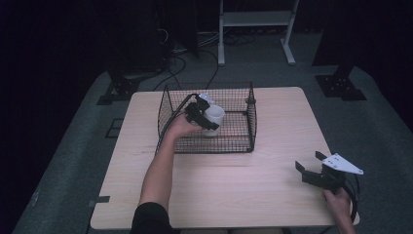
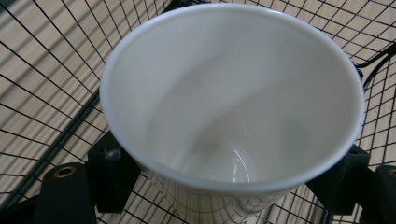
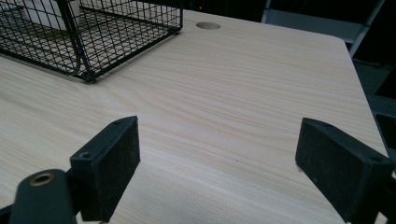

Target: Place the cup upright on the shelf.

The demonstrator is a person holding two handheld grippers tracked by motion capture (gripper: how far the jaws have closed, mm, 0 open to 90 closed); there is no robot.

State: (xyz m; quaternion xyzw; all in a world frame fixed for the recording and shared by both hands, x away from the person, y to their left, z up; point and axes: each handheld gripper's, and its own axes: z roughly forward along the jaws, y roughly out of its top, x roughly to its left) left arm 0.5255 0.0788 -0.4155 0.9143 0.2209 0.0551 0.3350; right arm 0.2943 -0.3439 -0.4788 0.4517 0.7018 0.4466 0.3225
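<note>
Overhead, the high view shows a light wooden table [image 1: 229,190] with a black wire basket [image 1: 234,144] standing on its far middle part. The person's left forearm reaches from the near edge into the basket's left side, where the left gripper [image 1: 207,119] is clamped on a white cup [image 1: 215,117]. The cup sits inside the basket, toward its left half, with its open mouth facing up; whether its base touches the basket floor cannot be told. Well apart from it, at the near right corner of the table, the right hand [image 1: 338,202] holds the right gripper [image 1: 309,165], its jaws spread wide with nothing between them and a grey three-cornered plate [image 1: 343,163] on top.

Next, the left gripper view looks down into the white cup [image 2: 233,93], whose rim spans most of the width. One black jaw presses against the cup's wall on the left and the other on the right, just below the rim. Basket wire [image 2: 46,70] and pale table wood show behind it on all sides.

Finally, the right gripper view shows the right gripper [image 3: 217,168] with both black jaws far apart over bare wood, gripping nothing. The wire basket [image 3: 93,42] stands at the far left, and a round hole [image 3: 208,25] lies in the tabletop beyond it, near the far edge.
</note>
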